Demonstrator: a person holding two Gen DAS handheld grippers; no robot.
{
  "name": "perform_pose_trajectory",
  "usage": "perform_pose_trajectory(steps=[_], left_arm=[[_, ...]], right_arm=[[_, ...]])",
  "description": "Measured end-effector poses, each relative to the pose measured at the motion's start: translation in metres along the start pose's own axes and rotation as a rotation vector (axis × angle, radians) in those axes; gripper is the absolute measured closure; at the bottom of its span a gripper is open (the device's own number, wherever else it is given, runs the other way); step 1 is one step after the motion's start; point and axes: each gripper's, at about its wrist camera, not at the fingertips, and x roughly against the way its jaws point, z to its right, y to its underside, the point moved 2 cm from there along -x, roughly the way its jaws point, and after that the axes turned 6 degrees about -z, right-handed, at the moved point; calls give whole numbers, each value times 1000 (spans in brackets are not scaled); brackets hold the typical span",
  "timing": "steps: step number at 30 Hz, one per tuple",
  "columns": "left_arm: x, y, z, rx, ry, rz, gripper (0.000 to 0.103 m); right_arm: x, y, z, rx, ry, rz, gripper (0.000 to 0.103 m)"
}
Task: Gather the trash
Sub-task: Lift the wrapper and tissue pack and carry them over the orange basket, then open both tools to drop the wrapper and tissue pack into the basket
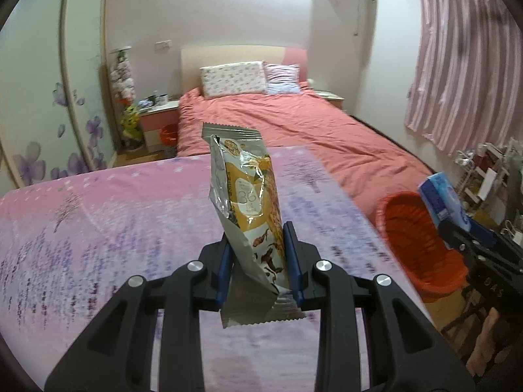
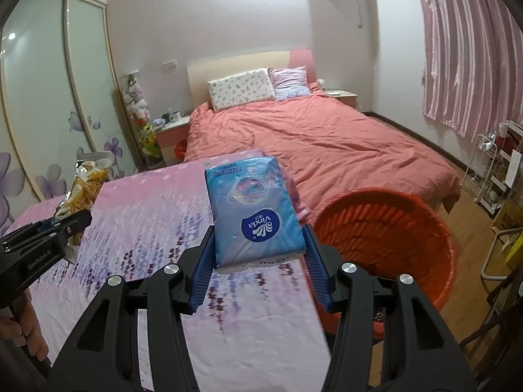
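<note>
- Above the pink table cover printed with purple flowers (image 1: 98,228), my left gripper (image 1: 258,261) is clamped on a crinkled silver-and-yellow foil snack wrapper (image 1: 251,196), which stands upright between the blue pads.
- My right gripper (image 2: 260,261) pinches a blue plastic pack of Vinda tissues (image 2: 255,209) by its near end, lifted over the same cover near its right edge.
- Just right of the table sits the round red plastic basket (image 2: 392,228), mouth open toward me, close beside the tissue pack.
- Far behind lies a bed with a salmon-coloured quilt (image 2: 327,143).
- Pink striped curtains (image 1: 457,65) hang at far right.
</note>
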Motion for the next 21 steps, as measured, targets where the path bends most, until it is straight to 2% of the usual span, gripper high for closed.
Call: perform_pose_trajectory(steps=[9,21], left_arm=[[-2,-7,73,-71,147,3,73],[-31,-10,161,-169,274,-23,73]], right_arm=[[12,-1,46,-67,49,38,51],[2,-6,110,-172,105,54,51]])
